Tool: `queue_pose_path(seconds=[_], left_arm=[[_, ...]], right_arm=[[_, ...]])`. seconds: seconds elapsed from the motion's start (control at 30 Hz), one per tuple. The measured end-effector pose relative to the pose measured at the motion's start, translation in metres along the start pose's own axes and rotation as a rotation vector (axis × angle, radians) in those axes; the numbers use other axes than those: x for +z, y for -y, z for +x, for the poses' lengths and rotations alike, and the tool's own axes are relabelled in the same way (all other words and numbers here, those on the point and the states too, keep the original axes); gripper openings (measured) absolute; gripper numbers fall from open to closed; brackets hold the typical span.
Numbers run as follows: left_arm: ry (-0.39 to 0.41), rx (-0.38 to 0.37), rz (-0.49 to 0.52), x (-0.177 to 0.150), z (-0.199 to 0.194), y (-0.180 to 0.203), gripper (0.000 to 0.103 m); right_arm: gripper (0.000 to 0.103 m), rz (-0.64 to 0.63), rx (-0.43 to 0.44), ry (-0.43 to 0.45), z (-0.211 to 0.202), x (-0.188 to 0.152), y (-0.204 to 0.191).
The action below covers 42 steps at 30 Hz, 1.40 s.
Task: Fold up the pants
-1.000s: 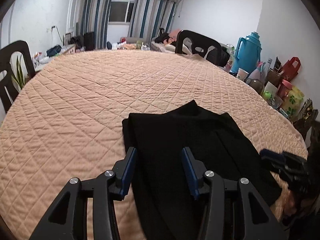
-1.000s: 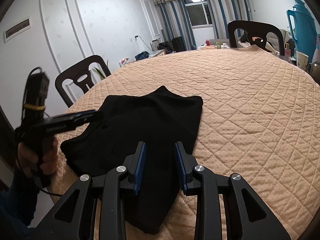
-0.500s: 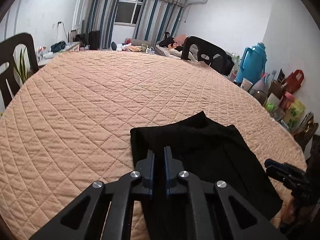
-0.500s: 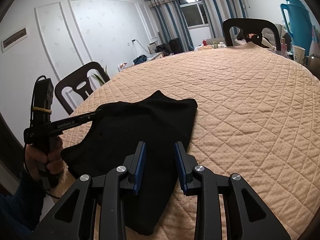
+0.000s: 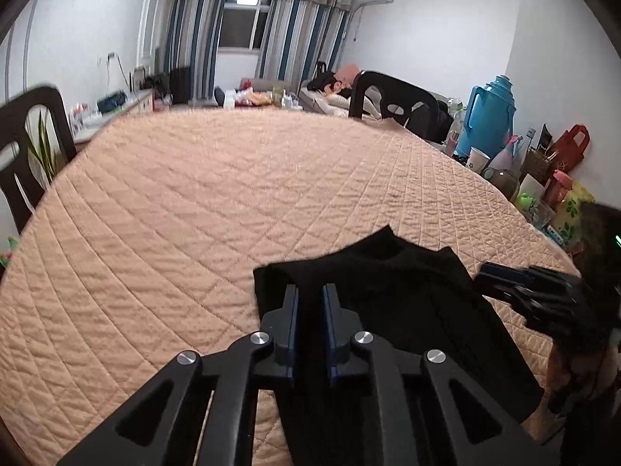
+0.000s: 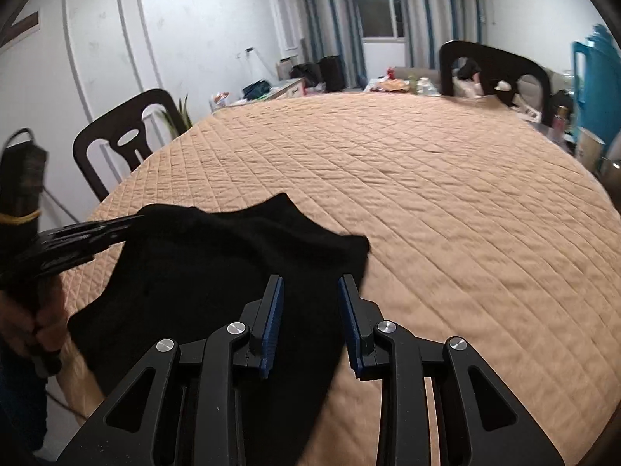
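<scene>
Nearest in the left wrist view, the left claw [image 5: 309, 303] is pinched narrow on the near edge of the black pants [image 5: 388, 295], cloth filling the slim gap between its fingers. The right claw [image 6: 310, 303] stands wide over the pants' near side, gripping nothing. The pants lie bunched at the near edge of the counter [image 6: 446, 178], their nearest part hidden under both claws. Farther off, dark chairs [image 6: 124, 139] ring the counter, and a blue flask [image 5: 489, 116] is cut off and blurred in the right view.
</scene>
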<state>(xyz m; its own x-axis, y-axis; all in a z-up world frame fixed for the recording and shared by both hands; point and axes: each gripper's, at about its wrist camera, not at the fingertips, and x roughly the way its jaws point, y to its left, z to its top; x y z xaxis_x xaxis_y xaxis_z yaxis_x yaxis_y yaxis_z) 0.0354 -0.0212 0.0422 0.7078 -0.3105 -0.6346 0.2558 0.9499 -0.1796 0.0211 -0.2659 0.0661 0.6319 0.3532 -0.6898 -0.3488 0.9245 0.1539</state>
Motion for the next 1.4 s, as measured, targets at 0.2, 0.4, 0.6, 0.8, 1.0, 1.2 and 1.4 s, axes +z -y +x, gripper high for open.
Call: queue_pose_path(seconds=[0.2,0.4,0.6,0.8,1.0,1.2,1.4], left_arm=[[0.061,0.033,0.011,0.016,-0.005,0.003,0.015],[-0.003,-0.032,0.048,0.001,0.001,0.013,0.015],[-0.053,-0.096,0.057,-0.038,-0.017,0.018,0.016],[-0.046,-0.061,0.006,-0.062,-0.034,0.002,0.031],[-0.049,-0.067,-0.107,-0.06,-0.03,-0.016,0.037],[-0.078,-0.147,-0.197,-0.055,-0.01,-0.02,0.04],[-0.086,-0.171,-0.29,-0.048,0.005,-0.03,0.044]], right_arm=[[0.02,0.047,-0.019,-0.065,0.042,0.017,0.021],[0.019,0.115,0.022,-0.019,0.015,0.012,0.028],[0.021,0.038,0.107,0.019,-0.029,-0.034,-0.001],[0.023,-0.031,0.034,0.007,-0.043,-0.068,-0.017],[0.035,0.109,0.08,0.002,-0.042,-0.066,0.009],[0.036,0.271,0.195,-0.012,-0.033,-0.068,0.032],[0.037,0.32,0.253,-0.043,-0.017,-0.059,0.034]])
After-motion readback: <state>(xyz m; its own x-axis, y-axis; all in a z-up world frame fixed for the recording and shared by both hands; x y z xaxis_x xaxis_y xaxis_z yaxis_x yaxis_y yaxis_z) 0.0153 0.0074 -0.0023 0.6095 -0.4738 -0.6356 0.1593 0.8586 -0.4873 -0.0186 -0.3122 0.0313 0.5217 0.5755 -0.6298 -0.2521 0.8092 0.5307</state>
